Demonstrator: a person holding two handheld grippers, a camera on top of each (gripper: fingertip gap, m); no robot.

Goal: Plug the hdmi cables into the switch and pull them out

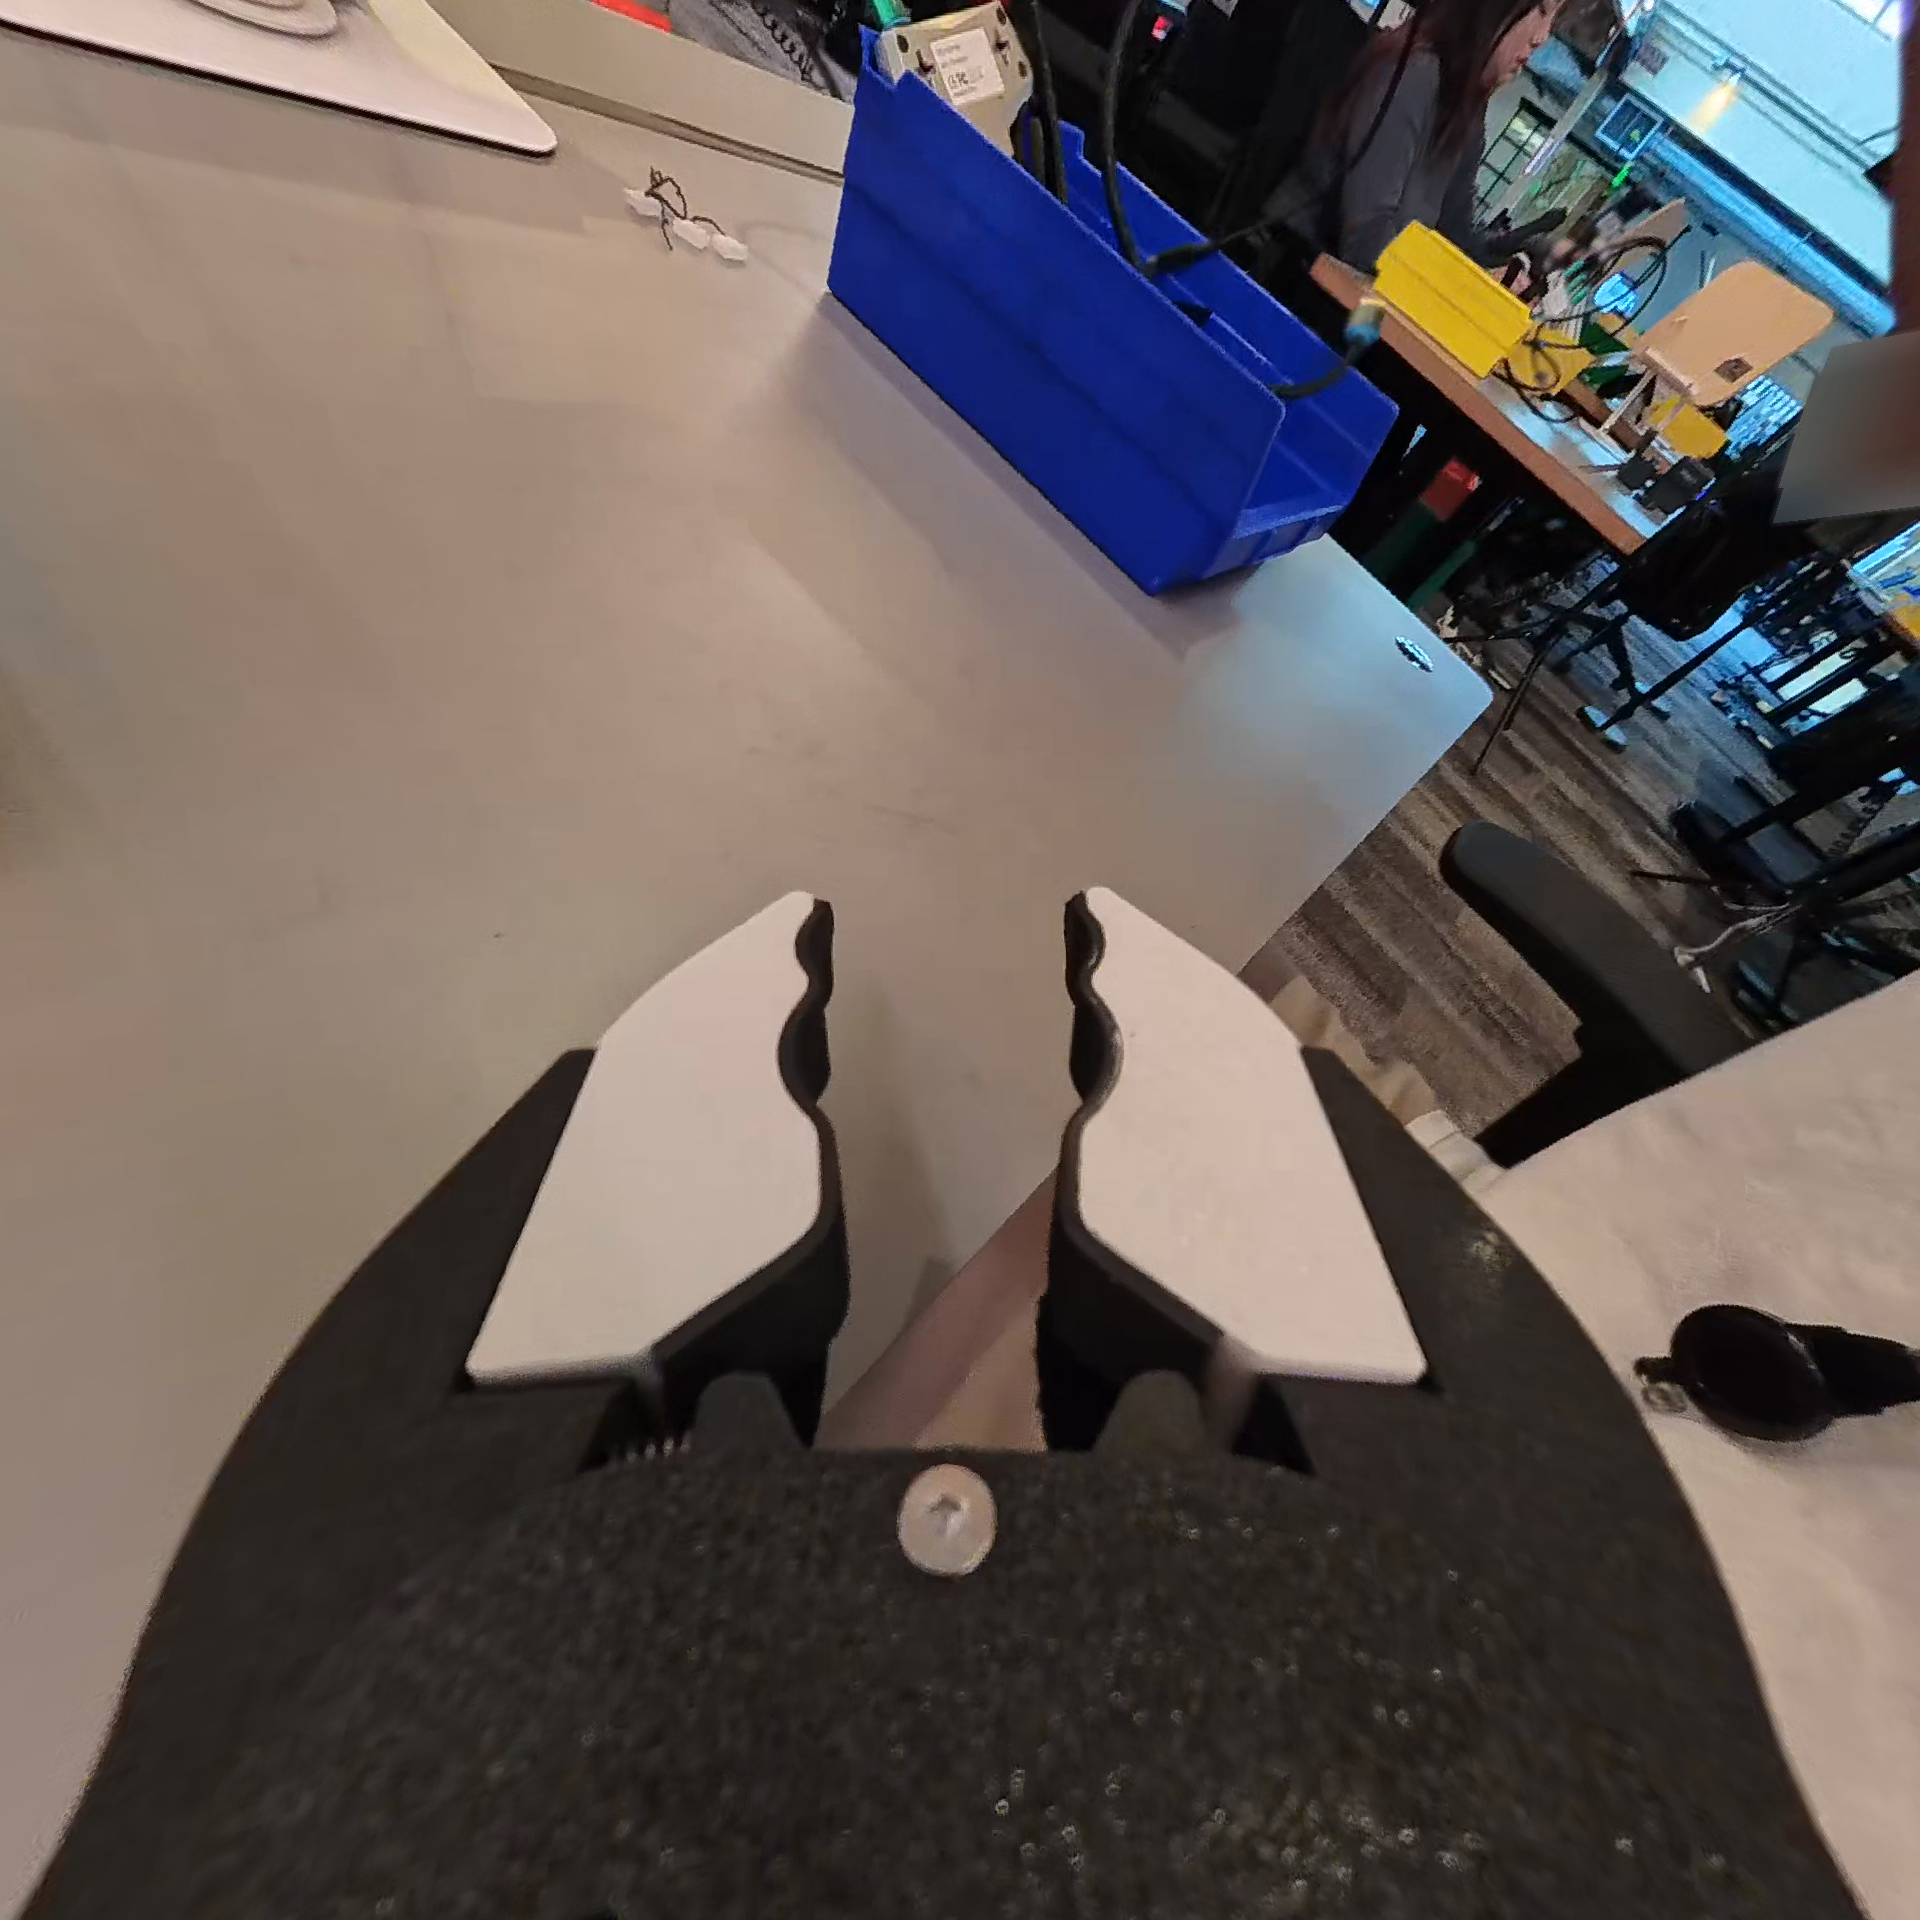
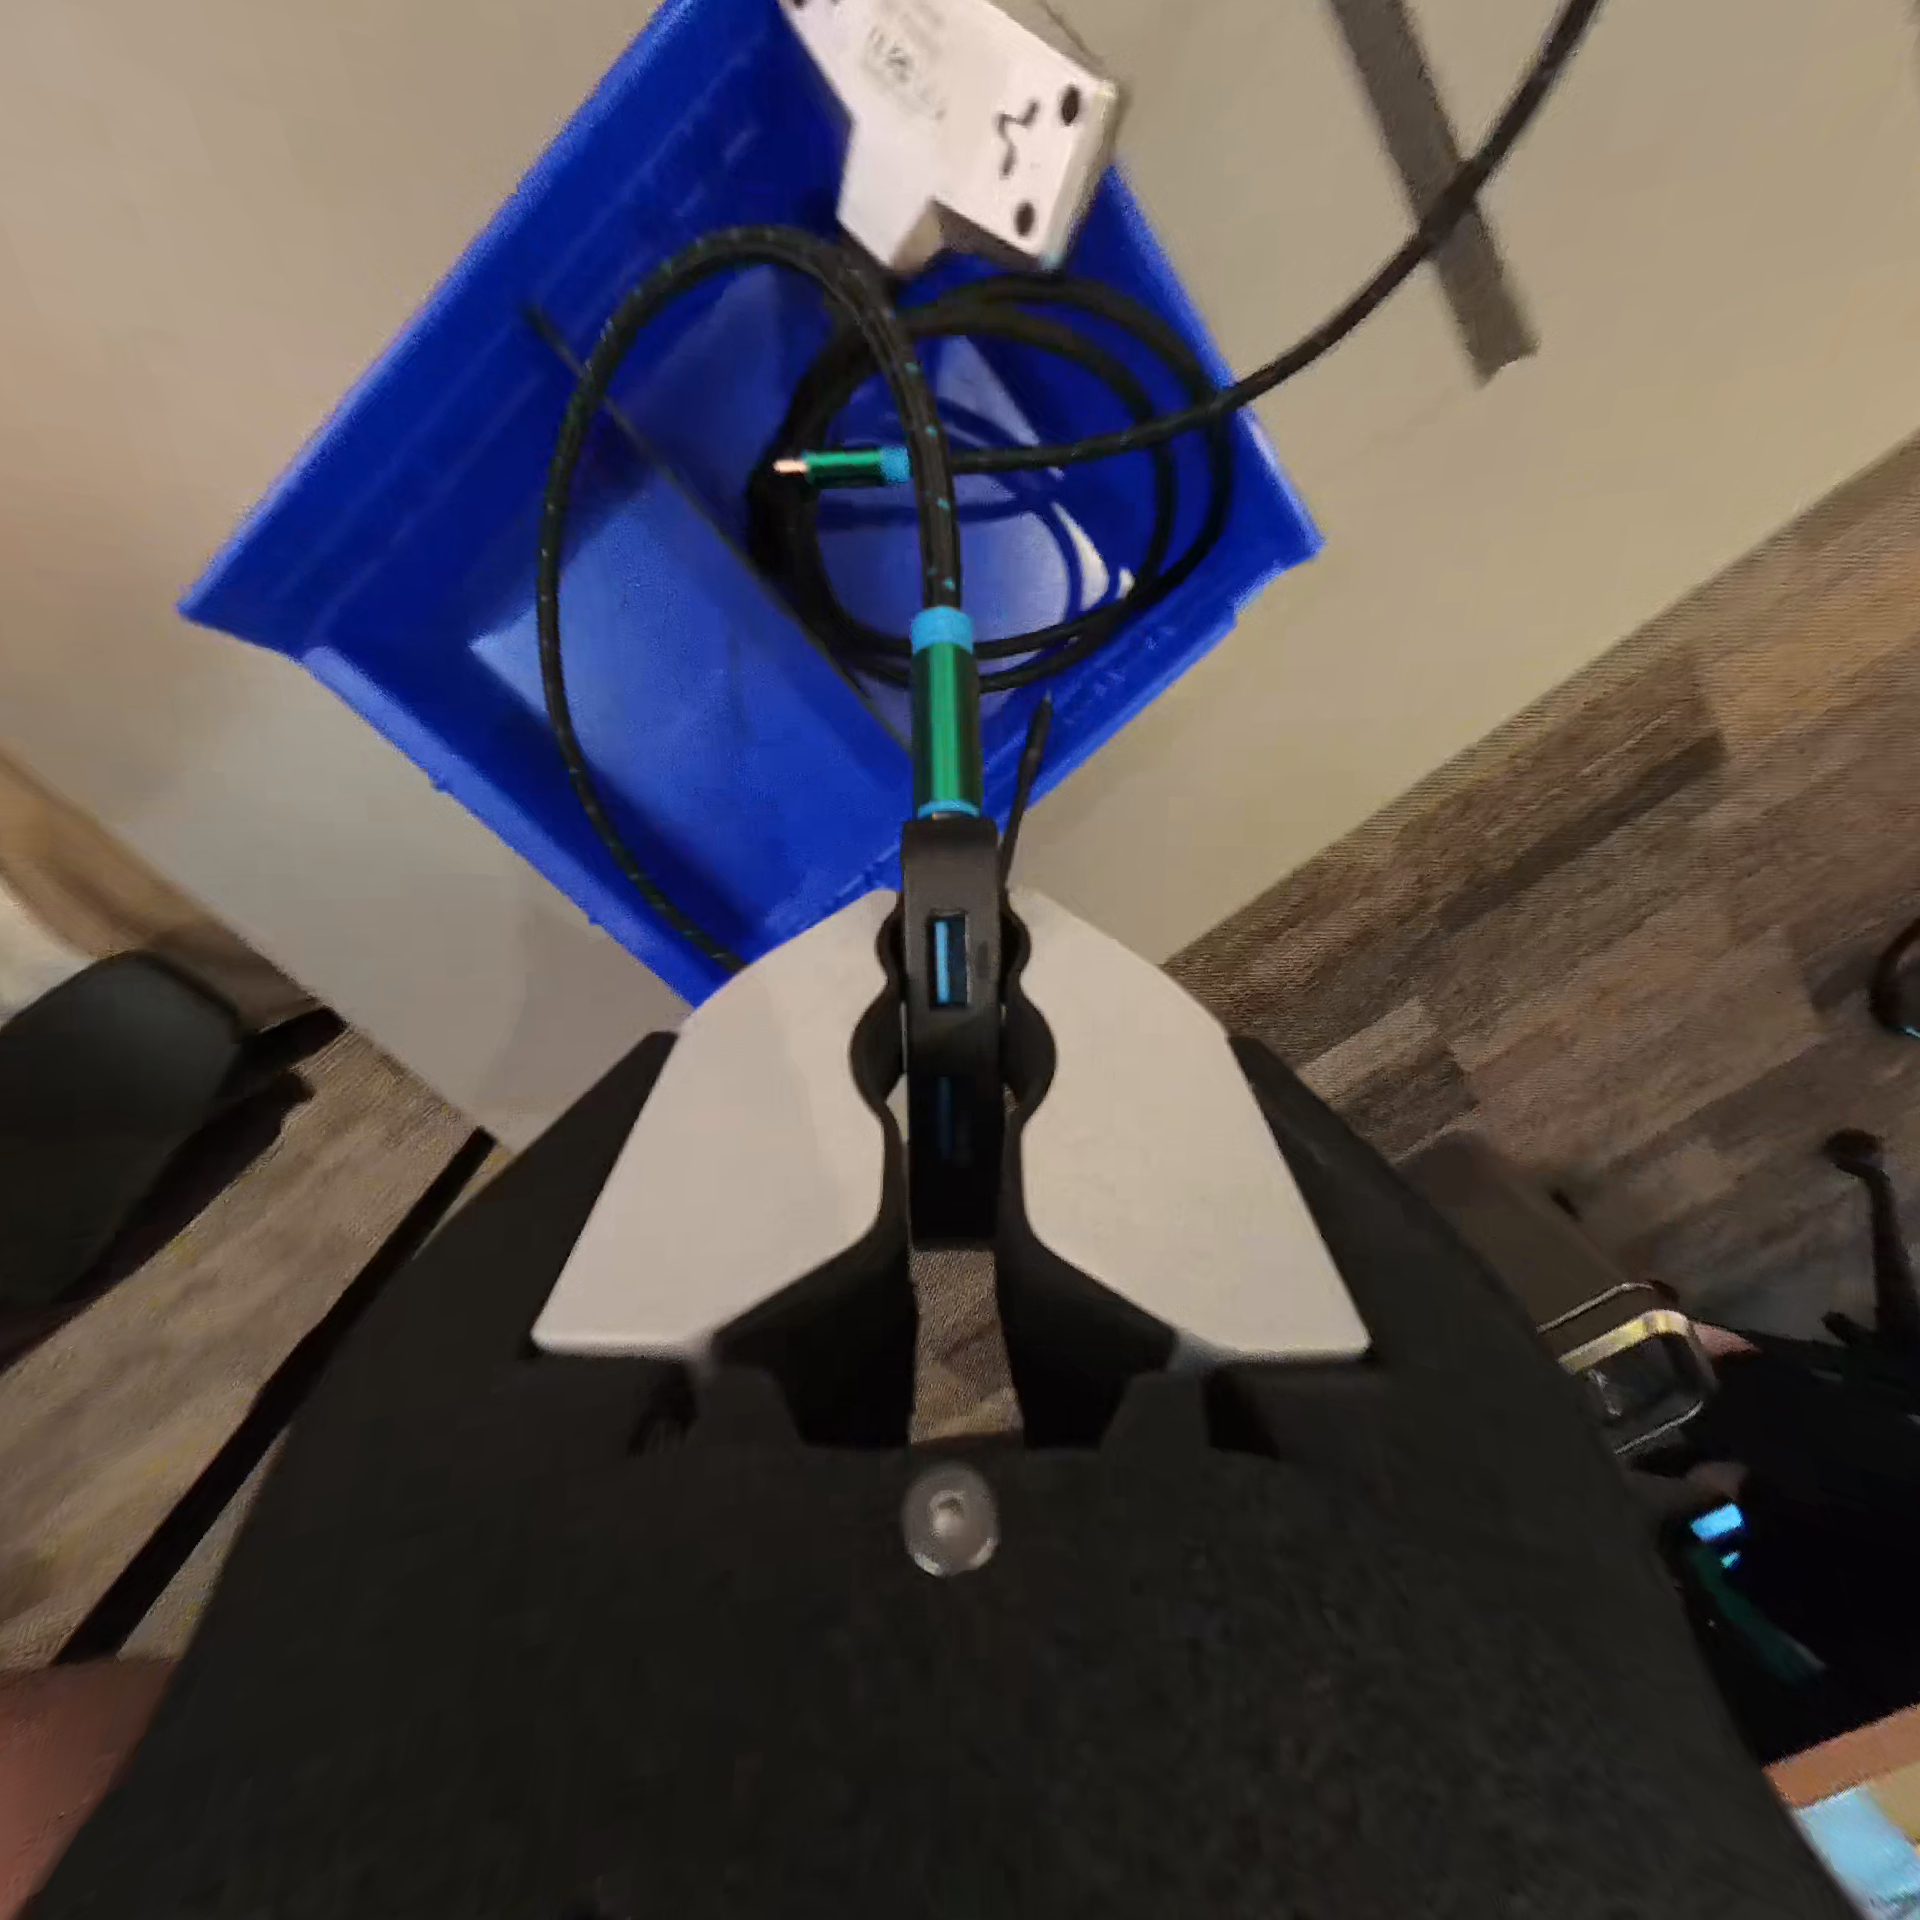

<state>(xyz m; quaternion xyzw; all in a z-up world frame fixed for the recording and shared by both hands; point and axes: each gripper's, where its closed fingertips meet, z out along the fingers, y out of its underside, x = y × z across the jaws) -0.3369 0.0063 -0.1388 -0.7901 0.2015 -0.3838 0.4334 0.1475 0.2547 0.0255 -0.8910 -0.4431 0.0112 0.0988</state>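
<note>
In the left wrist view, the left tongs [image 1: 948,914] are open and hold nothing. They hang over the bare grey worktop [image 1: 416,623]. The blue bin [image 1: 1039,353] sits far ahead and a bit to the right, near the worktop's far edge. Black cables [image 1: 1127,156] and a white box [image 1: 956,62] poke out of its top. From here the inside of the bin is hidden by its wall, so no plug can be seen. A person stands far off in the room behind it.

In the right wrist view, the right tongs [image 2: 948,966] are shut tight on a small black switch [image 2: 948,997] with blue ports on its face. A green plug [image 2: 943,727] sticks into the far end of the switch. The plug's long side runs straight ahead, in line with the tongs. Its black cable loops down into the blue bin right below. A second green plug [image 2: 847,468] lies loose in the bin, lying sideways. The picture is blurry, so I cannot tell how deep the first plug sits.

I think the left tongs must travel forward and right to reach the plug. They are well apart from it now.
</note>
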